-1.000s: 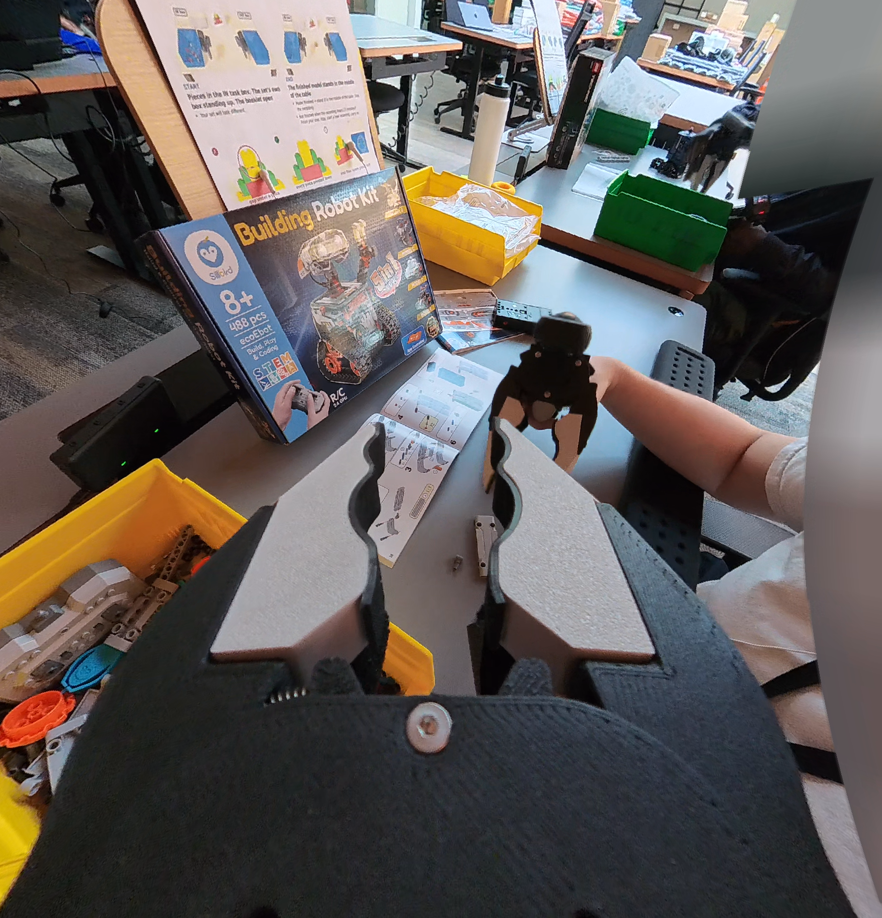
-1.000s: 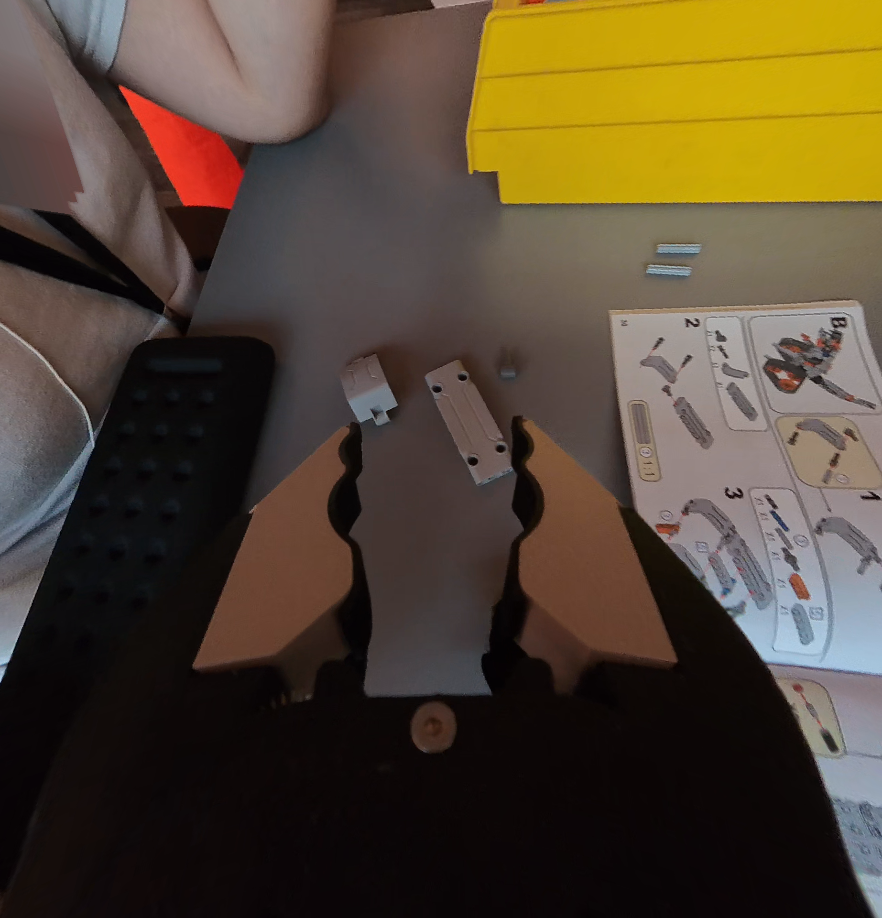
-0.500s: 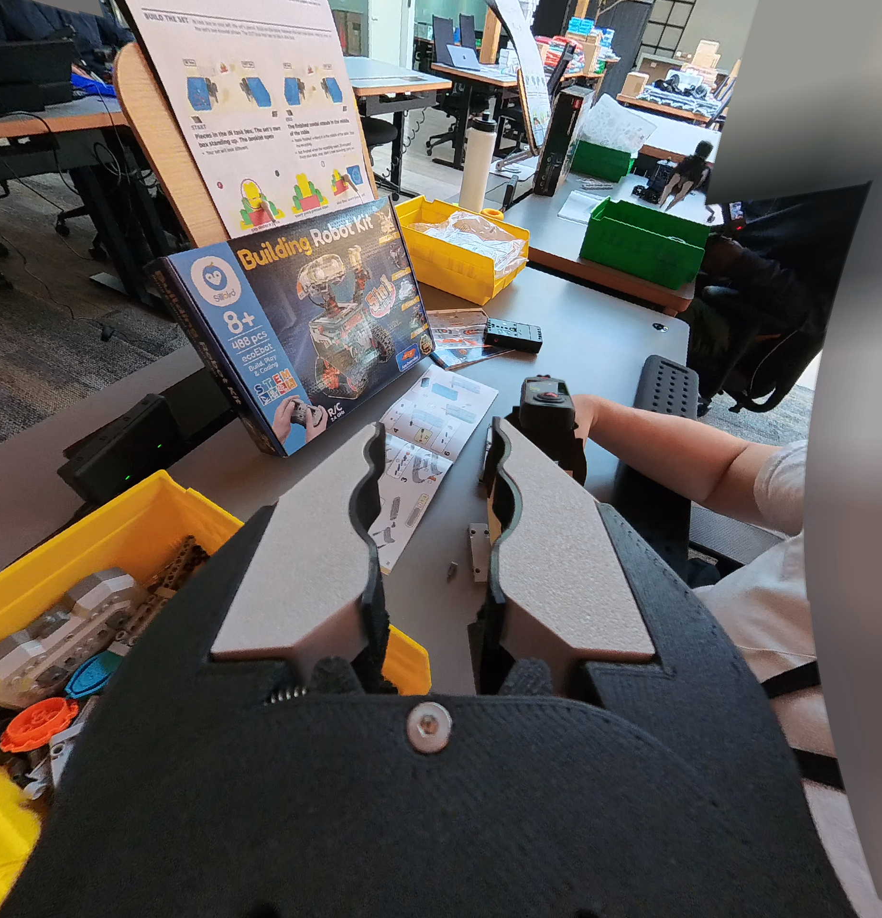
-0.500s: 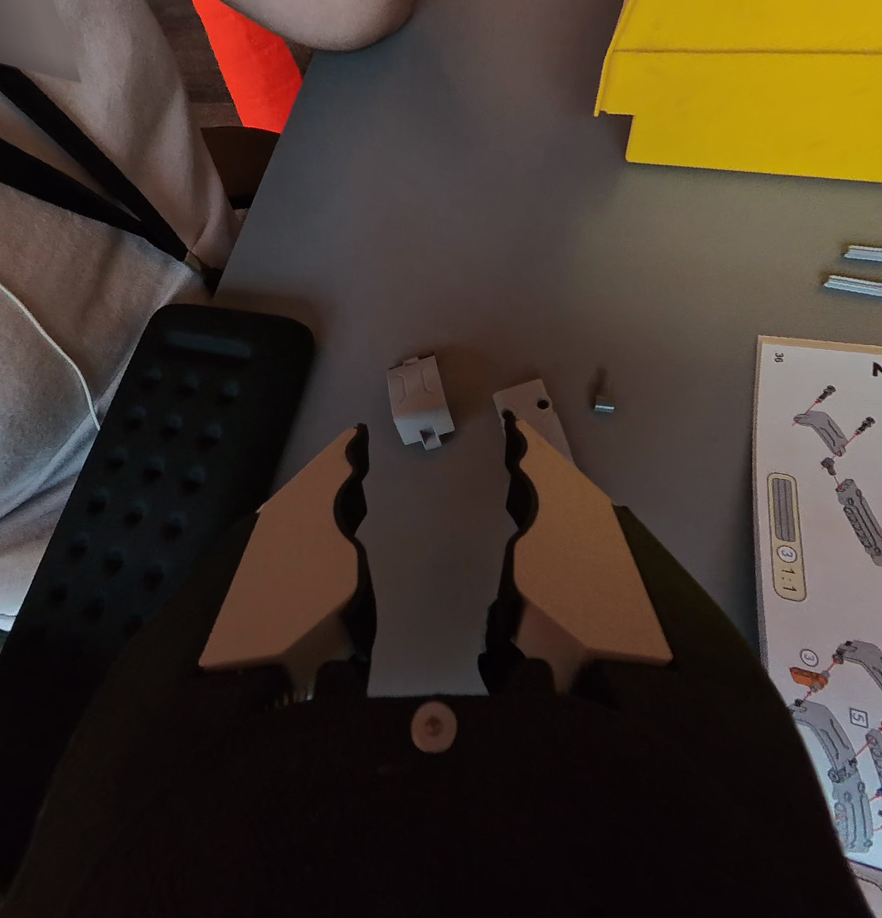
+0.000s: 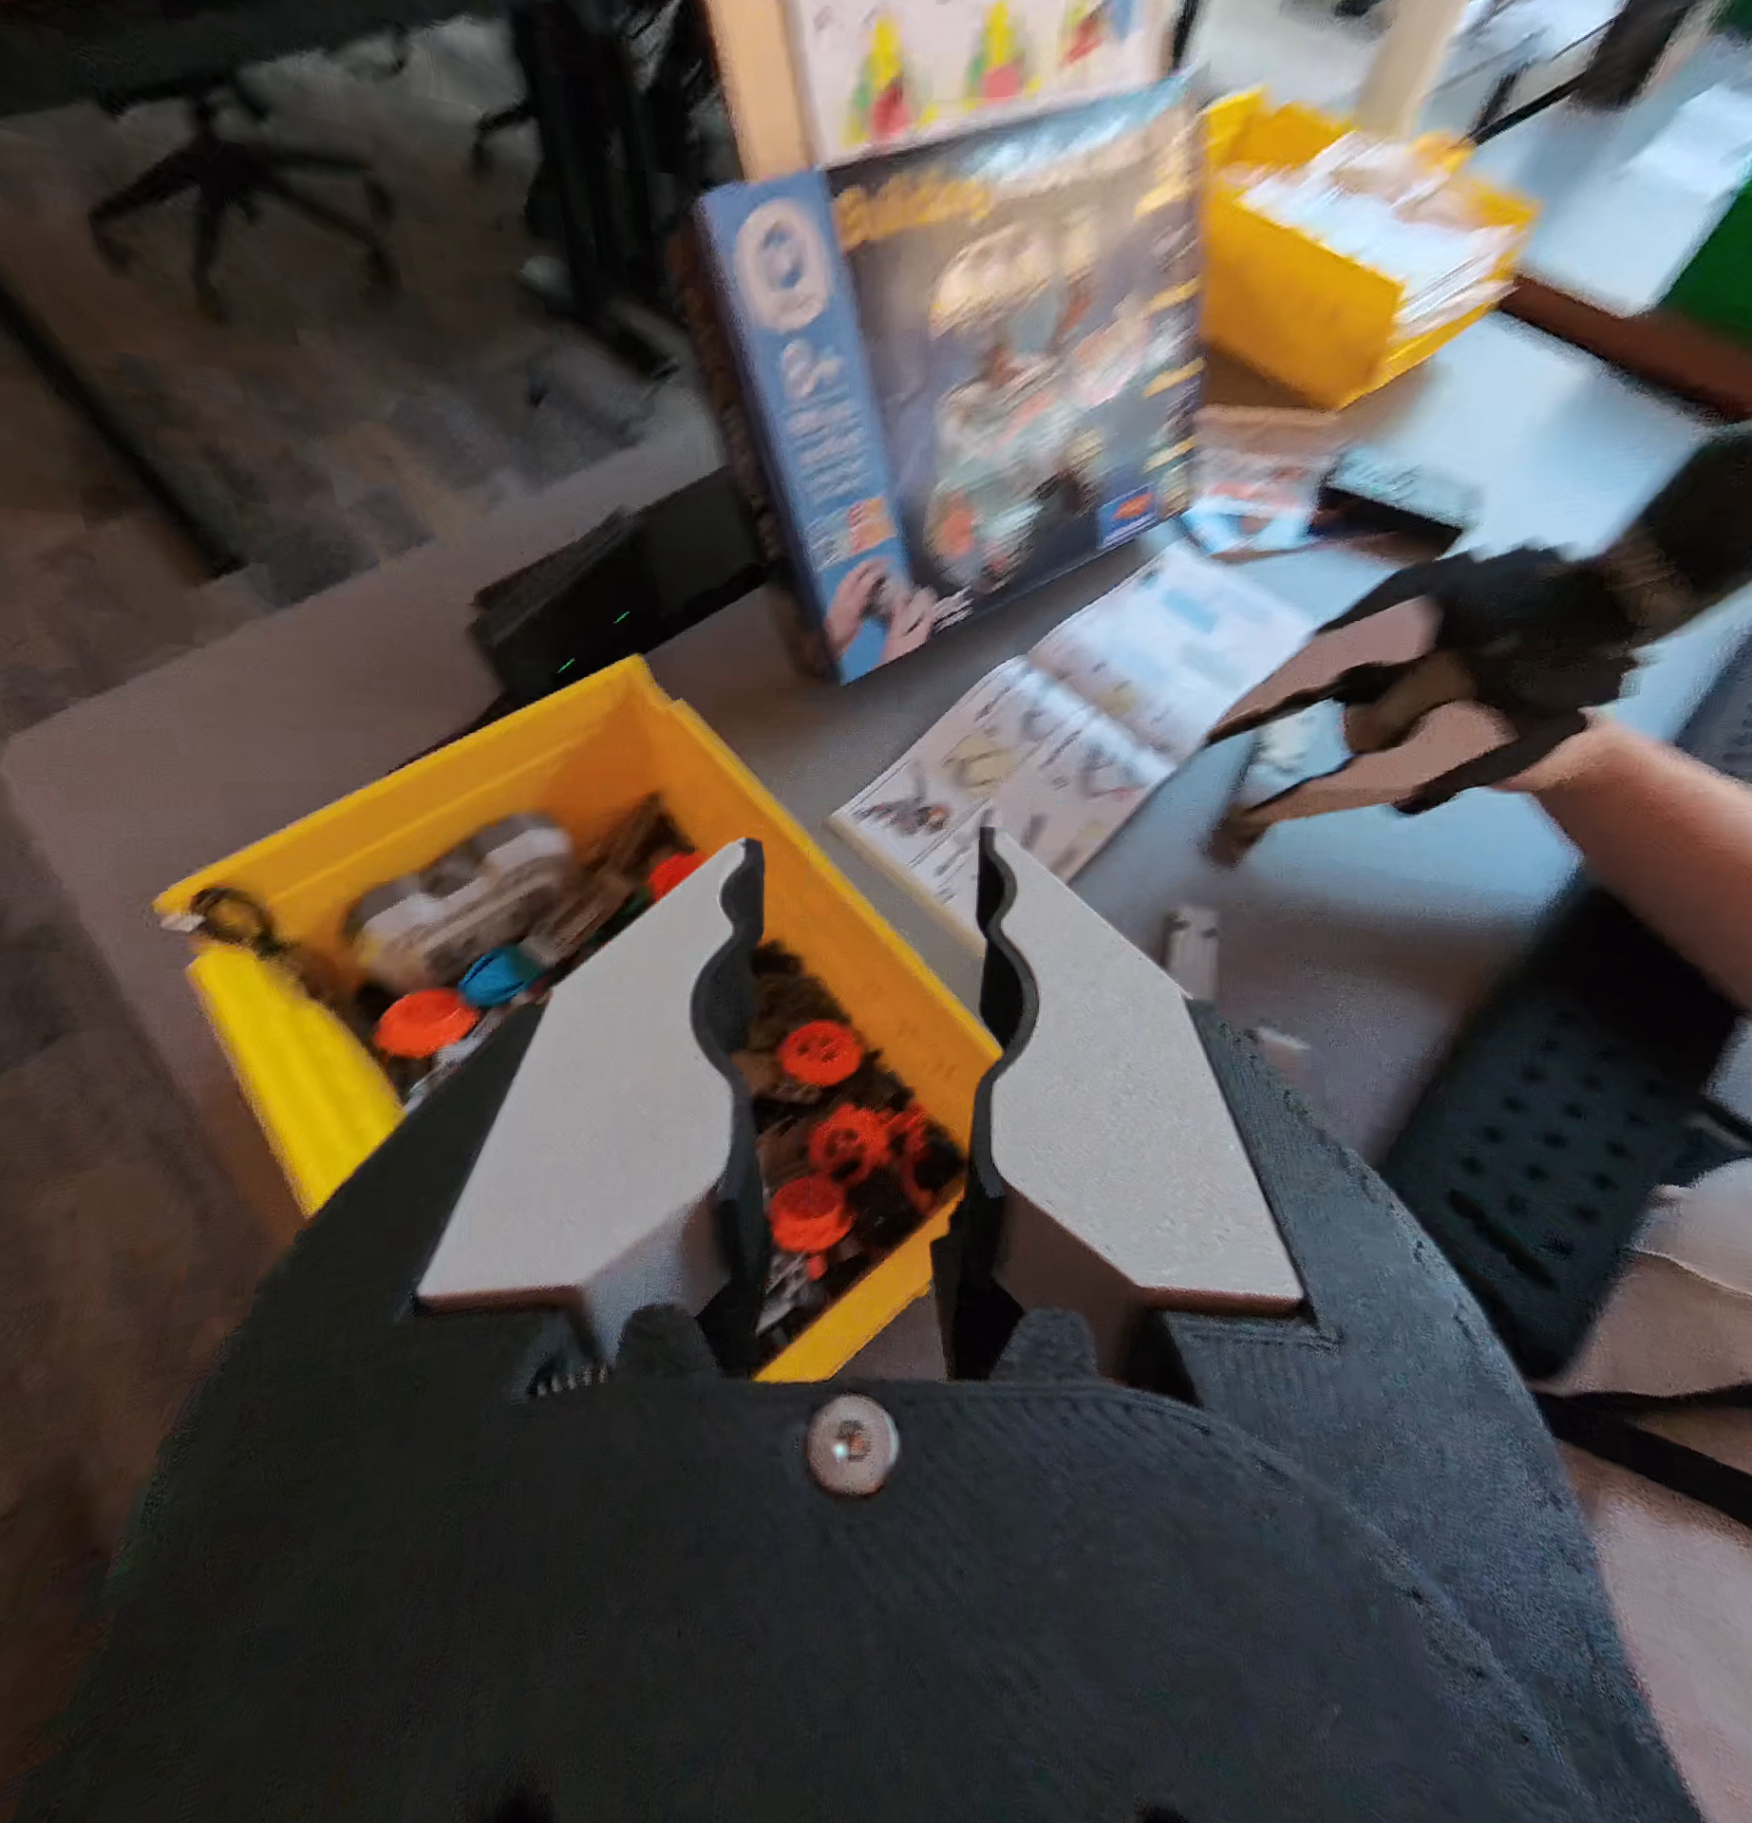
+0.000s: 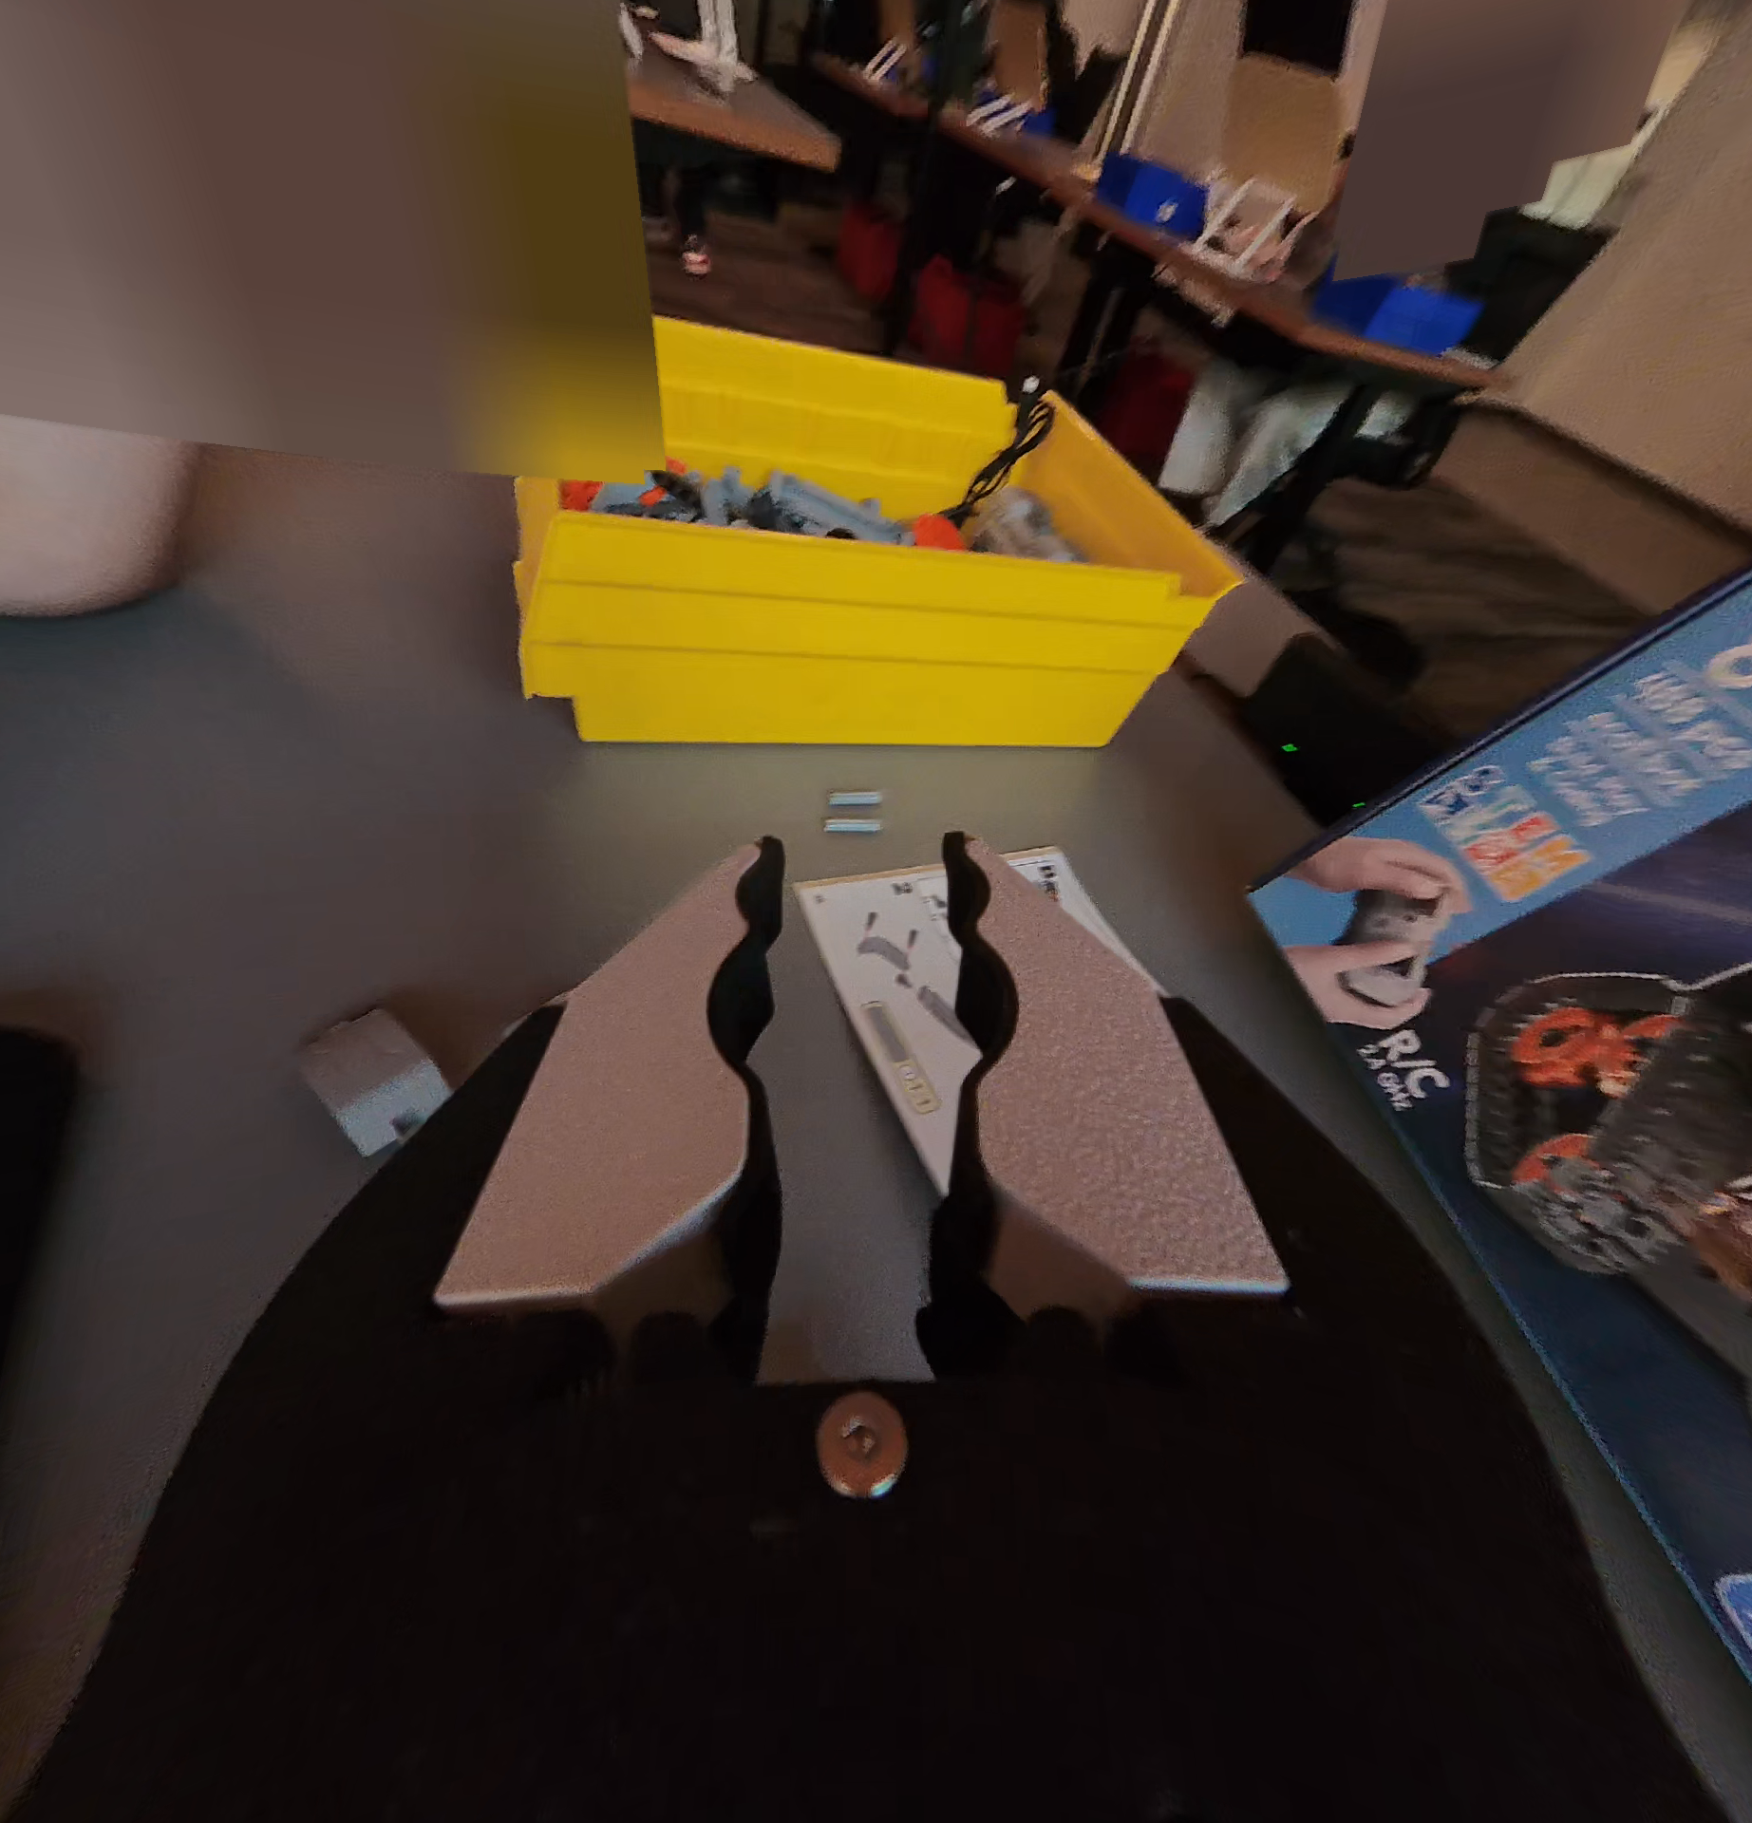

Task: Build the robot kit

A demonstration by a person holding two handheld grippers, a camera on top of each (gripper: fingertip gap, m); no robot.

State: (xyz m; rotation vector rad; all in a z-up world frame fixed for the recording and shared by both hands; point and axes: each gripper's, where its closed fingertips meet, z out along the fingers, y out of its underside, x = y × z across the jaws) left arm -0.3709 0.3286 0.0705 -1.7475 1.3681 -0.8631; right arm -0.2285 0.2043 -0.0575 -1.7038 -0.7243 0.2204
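My left gripper is open and empty, hovering over the near right part of a yellow bin full of grey, black and orange building parts. My right gripper is open and empty, low over the corner of an open instruction booklet and facing the same yellow bin. Two small grey pins lie just beyond its tips. A grey block lies to its left. The right gripper also shows in the left wrist view, jaws apart above the table.
A blue kit box stands behind the booklet and fills the right of the right wrist view. A black perforated pad is at the table's right edge. A second yellow bin sits far back. A person's arm reaches in from the right. My hands' fingertips stand some 25 centimetres from each other. From the right gripper's tips to the grey block is close to 12 centimetres.
My left gripper swung left and down, from the table middle to over the yellow bin. My right gripper tilted up from the grey pieces and now faces the bin over the booklet.
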